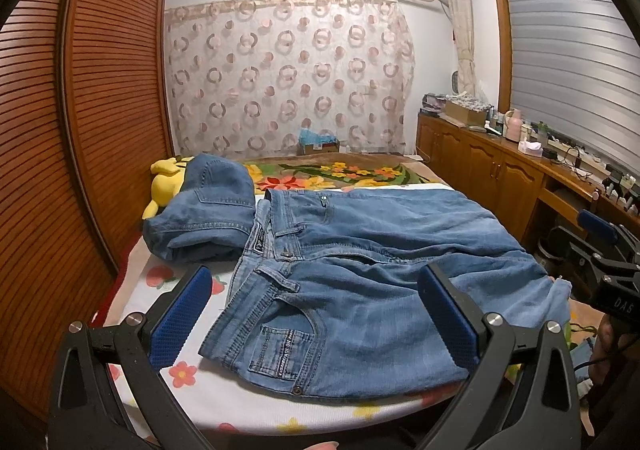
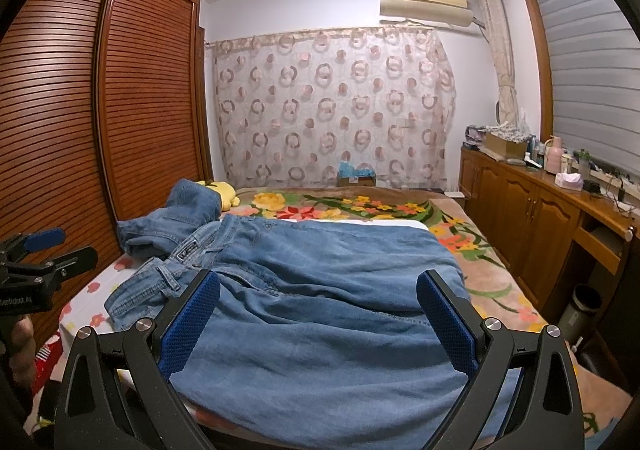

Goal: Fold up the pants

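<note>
Blue denim pants (image 1: 360,270) lie spread across the bed, waistband to the left, legs running to the right; they also show in the right wrist view (image 2: 320,290). My left gripper (image 1: 316,290) is open above the waistband and front pocket, holding nothing. My right gripper (image 2: 318,298) is open above the legs, holding nothing. The right gripper shows at the right edge of the left wrist view (image 1: 608,250); the left gripper shows at the left edge of the right wrist view (image 2: 36,254).
A second pair of jeans (image 1: 204,217) sits bunched at the far left of the bed, next to a yellow plush toy (image 1: 164,185). A floral blanket (image 1: 340,173) lies behind. A slatted wardrobe (image 1: 80,129) stands left, wooden cabinets (image 1: 500,177) right.
</note>
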The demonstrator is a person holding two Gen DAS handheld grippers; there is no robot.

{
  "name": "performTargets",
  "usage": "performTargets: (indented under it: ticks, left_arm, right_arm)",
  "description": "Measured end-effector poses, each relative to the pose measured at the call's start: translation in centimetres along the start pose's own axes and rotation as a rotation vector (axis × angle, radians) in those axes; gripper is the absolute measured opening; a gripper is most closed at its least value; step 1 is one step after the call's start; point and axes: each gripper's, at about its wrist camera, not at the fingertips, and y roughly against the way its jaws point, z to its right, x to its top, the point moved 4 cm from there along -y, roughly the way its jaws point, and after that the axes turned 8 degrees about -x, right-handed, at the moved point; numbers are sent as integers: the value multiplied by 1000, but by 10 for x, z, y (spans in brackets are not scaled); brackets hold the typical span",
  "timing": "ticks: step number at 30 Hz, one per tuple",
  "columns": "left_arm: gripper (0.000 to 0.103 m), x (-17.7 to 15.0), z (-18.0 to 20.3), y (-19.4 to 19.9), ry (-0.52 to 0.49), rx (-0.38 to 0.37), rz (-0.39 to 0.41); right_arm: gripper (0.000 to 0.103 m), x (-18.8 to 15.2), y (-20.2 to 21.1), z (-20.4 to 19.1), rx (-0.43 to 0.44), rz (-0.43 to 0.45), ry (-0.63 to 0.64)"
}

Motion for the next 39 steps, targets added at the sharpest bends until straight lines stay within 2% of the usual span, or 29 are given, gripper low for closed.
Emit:
performTargets:
  ticks: [15, 25, 32, 39]
  left_arm:
    - [103, -27, -26, -36, 18, -1, -94]
    - [102, -51, -56, -60, 46, -21, -164]
    - [96, -66, -92, -71, 93, 29, -206]
    - [81, -83, -119, -83, 135, 41, -253]
  right_arm:
    - [96, -9, -21, 19, -37, -103, 11]
    - [96, -8, -27, 26, -97, -180, 6]
    - [96, -3, -24, 17, -126, -202, 18]
    - [96, -6, -29, 25, -156, -239, 5]
